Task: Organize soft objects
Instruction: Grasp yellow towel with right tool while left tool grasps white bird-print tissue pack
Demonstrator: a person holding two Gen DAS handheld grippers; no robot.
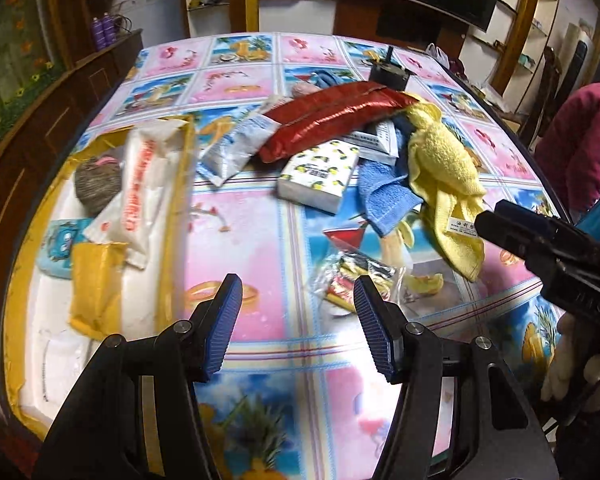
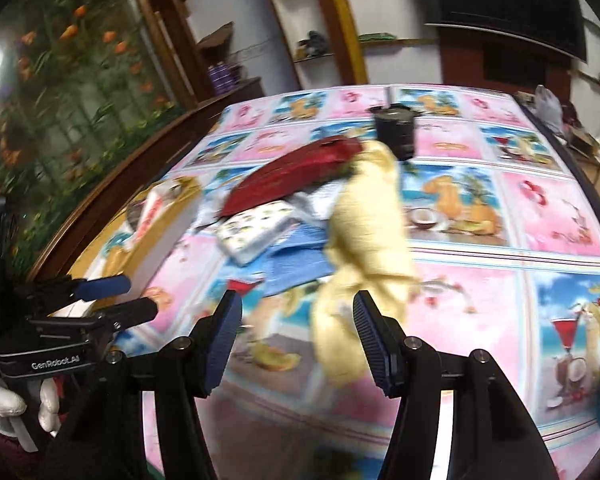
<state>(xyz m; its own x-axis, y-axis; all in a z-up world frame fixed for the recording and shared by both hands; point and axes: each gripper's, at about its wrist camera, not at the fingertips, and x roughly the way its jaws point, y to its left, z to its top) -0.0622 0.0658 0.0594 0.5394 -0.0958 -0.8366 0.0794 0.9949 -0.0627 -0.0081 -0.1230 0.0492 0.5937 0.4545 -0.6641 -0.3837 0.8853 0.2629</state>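
Yellow towel [image 2: 370,216]: a crumpled strip on the tabletop [image 2: 500,280], long axis running from 12 o'clock down to 6 o'clock in the right wrist view, near end between the fingers of the right tongs.
Right tongs [image 2: 298,332]: released, jaws wide apart, nothing pinched; the towel's near tail lies toward the 1 o'clock side of the gap, close to the right-hand pad. Whether the pad touches cloth cannot be told through the blur.
Left tongs [image 1: 296,320]: released and empty, above bare tabletop, with a clear packet of sweets [image 1: 356,276] just ahead at 1 o'clock.
Nearer hand: the right; from the left tongs the towel lies well off at 2 o'clock.
Heap: red pouch [image 1: 332,116], lemon-print tissue pack [image 1: 320,176] and blue cloth [image 1: 384,192] lie at the towel's 9 to 11 o'clock, touching it.
Yellow box [image 1: 100,208]: at 10 o'clock from the left tongs, already holding soft things.
Likely next: closing on the tail.
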